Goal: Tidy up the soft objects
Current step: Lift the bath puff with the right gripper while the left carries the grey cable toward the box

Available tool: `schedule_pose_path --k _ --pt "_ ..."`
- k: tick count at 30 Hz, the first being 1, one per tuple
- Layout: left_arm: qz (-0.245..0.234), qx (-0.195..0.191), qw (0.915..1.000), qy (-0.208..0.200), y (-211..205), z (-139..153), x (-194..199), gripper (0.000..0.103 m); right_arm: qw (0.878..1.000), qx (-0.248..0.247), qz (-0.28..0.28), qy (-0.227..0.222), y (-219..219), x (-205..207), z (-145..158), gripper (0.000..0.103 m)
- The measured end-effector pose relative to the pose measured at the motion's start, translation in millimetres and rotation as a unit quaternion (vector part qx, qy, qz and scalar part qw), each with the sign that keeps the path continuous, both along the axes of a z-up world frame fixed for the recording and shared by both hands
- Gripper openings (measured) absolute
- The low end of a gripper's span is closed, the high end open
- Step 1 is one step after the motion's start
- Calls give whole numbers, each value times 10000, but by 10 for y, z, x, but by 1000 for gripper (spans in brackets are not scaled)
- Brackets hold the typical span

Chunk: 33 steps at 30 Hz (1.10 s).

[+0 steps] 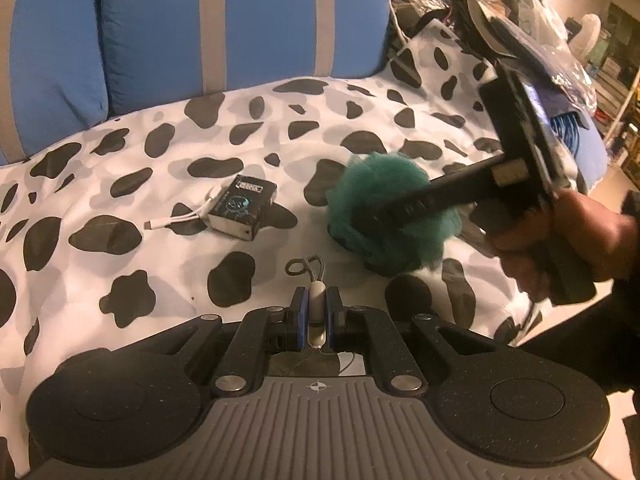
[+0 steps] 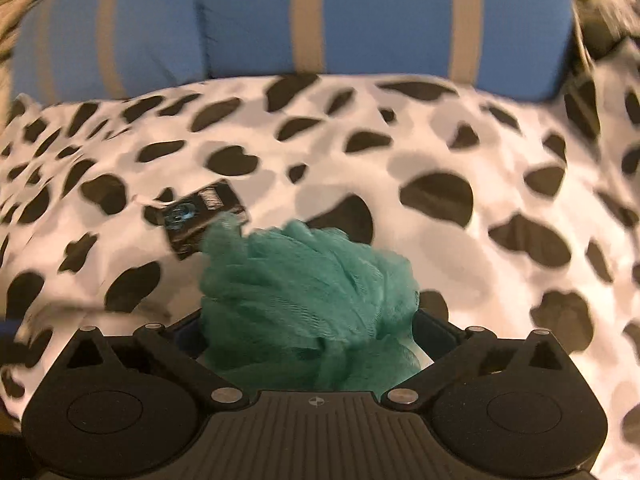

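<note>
Loofah point(image 2: 308, 292) at frame center, light, squashy mesh, gripped by right gripper point(image 2: 312, 332) mid-bulk; left gripper point(image 1: 316, 312) clenched on cord point(image 1: 316, 300).

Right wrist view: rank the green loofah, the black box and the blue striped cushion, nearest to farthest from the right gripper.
1. Green loofah, between the right gripper fingers.
2. Black box, ahead to the left on the spotted cover.
3. Blue striped cushion, at the back.

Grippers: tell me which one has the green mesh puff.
The right gripper: its fingers straddle the green mesh puff. The left gripper pinches only a small white cord end.
</note>
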State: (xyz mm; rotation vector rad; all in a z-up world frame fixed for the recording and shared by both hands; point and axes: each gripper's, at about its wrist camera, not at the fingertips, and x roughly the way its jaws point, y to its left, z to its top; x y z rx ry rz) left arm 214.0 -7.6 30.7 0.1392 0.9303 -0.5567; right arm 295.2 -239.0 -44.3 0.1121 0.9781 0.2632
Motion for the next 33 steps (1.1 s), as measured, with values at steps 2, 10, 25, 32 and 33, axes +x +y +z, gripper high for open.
schedule_pose_path --k 2,10,25,32,33 --pt "-24 -19 10000 48 2 -10 -11 10 9995 252 -107 184 -49 36 -71 102" --pt "67 -67 9999 -36 19 40 -59 10 9968 738 -152 270 -24 0 -27 70" --pt "264 -281 9988 -302 16 181 -396 10 9899 1318 173 -495 -246 -595 561 67" --pt "275 -490 9979 -331 7 222 -608 10 9877 1385 463 -552 -267 -960 682 67" --pt "260 -524 9977 -340 3 230 -643 10 9876 1387 503 -541 -269 -1009 690 67"
